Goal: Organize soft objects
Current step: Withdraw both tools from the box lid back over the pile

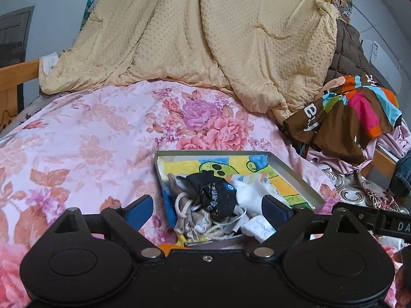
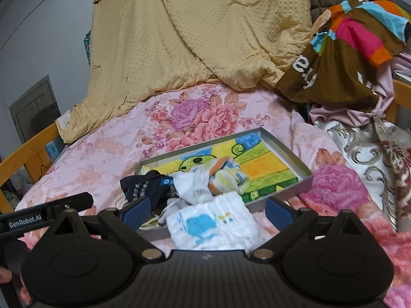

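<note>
A shallow grey tray point(image 1: 295, 177) with a yellow cartoon lining lies on the floral bedsheet; it also shows in the right wrist view point(image 2: 287, 148). In its near end lies a heap of socks: a black sock point(image 1: 218, 195), white socks point(image 1: 251, 195) and beige stringy ones point(image 1: 192, 220). A striped sock point(image 2: 226, 177) and a white cloth with a blue whale print point(image 2: 213, 225) lie at the near rim. My left gripper point(image 1: 209, 211) is open, its fingers on either side of the heap. My right gripper point(image 2: 206, 211) is open around the whale cloth.
A yellow dotted quilt point(image 1: 205, 38) is piled at the back of the bed. A brown multicoloured garment point(image 1: 346, 118) and other fabrics lie at the right. A wooden bed rail point(image 1: 18, 74) runs along the left. The floral sheet point(image 1: 77, 141) spreads left of the tray.
</note>
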The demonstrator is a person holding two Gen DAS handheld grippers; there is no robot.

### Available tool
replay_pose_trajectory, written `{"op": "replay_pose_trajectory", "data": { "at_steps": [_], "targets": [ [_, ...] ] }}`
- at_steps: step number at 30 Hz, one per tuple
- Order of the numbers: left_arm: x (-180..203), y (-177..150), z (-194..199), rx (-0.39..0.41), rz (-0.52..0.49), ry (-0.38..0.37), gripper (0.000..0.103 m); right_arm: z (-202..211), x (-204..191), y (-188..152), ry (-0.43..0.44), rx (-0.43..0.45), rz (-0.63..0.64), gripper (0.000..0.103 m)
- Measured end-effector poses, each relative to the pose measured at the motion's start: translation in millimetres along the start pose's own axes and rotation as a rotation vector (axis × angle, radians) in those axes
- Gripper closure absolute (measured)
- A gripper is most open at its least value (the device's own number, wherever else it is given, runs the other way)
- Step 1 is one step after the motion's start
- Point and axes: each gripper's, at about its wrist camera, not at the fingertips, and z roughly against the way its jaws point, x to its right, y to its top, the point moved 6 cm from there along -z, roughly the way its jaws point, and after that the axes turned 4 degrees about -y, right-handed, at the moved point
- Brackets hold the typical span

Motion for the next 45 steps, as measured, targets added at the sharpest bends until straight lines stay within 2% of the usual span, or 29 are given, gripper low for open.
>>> {"op": "replay_pose_trajectory", "data": {
  "at_steps": [15, 26, 37, 45],
  "targets": [
    [15, -30, 66, 0.007, -0.016, 0.022, 0.005, 64, 4, -30, -0.040, 0.014, -0.010, 0.001],
    [20, -59, 111, -0.003, -0.051, 0.067, 0.002, 97, 7, -59, -0.052, -0.029, -0.026, 0.000],
    [21, -84, 135, -0.064, -0.073, 0.091, 0.002, 117, 0, -83, -0.062, -0.062, -0.009, 0.000],
    [18, -110, 146, -0.163, -0.033, 0.128, 0.001, 126, -10, -96, -0.065, -0.079, 0.027, 0.000]
  ]
}}
